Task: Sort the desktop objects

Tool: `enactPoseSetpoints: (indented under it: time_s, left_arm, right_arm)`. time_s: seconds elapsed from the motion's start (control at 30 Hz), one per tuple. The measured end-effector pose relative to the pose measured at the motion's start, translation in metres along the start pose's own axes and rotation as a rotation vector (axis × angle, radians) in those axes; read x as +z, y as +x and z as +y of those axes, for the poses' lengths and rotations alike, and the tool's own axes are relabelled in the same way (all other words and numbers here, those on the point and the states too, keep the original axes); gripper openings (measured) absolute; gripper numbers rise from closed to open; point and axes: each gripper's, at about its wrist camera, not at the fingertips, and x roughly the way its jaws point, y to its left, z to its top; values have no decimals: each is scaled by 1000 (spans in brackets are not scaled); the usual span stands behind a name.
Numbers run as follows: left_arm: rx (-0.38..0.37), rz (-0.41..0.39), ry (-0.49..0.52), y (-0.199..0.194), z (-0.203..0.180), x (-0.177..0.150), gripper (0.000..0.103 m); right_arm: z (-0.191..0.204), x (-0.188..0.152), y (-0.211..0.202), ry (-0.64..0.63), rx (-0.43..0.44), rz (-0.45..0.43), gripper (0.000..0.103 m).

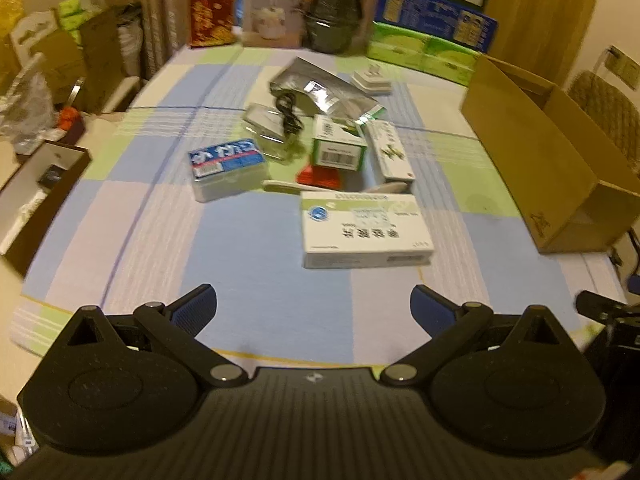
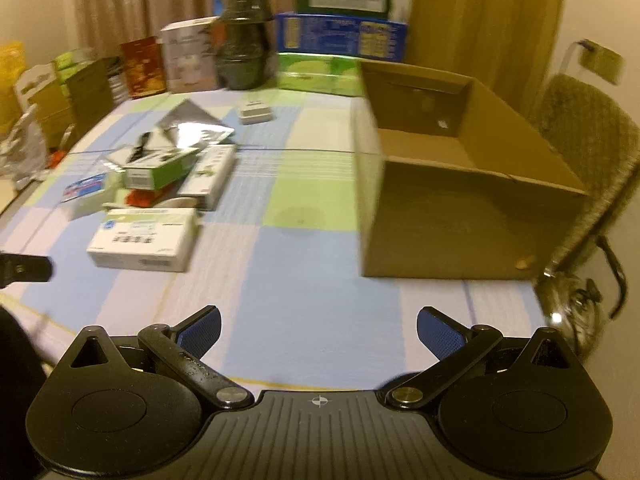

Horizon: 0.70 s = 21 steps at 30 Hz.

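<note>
A pile of small objects lies mid-table: a white medicine box (image 1: 366,230) (image 2: 142,238) nearest me, a blue-topped plastic case (image 1: 226,168), a green-and-white box (image 1: 339,148) (image 2: 158,170), a long white box (image 1: 390,152) (image 2: 210,178), a silver foil pouch (image 1: 320,90) (image 2: 192,126), a black cable (image 1: 289,114) and a white adapter (image 1: 372,80) (image 2: 256,112). An open cardboard box (image 1: 548,160) (image 2: 460,184) stands on the right. My left gripper (image 1: 314,310) hangs open above the near table edge, short of the medicine box. My right gripper (image 2: 318,330) is open too, nothing between its fingers.
Cartons, a dark wrapped stack (image 1: 338,8) and green tissue packs (image 1: 424,54) line the table's far edge. A dark open case (image 1: 44,188) sits at the left. A woven chair (image 2: 588,152) stands right of the cardboard box. The checked tablecloth (image 2: 288,272) covers the table.
</note>
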Motion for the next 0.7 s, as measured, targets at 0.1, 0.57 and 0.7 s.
enactPoseSetpoints:
  time_s: [0.1, 0.57, 0.7]
  left_arm:
    - [-64, 6, 38, 0, 2, 7, 101]
    - [-208, 28, 760, 48, -3, 55, 96]
    - [-283, 58, 844, 76, -5, 61, 93]
  right_arm:
    - [10, 7, 0, -76, 67, -28, 101]
    - [59, 47, 55, -602, 241, -94, 94]
    - [63, 59, 88, -668, 254, -47, 80]
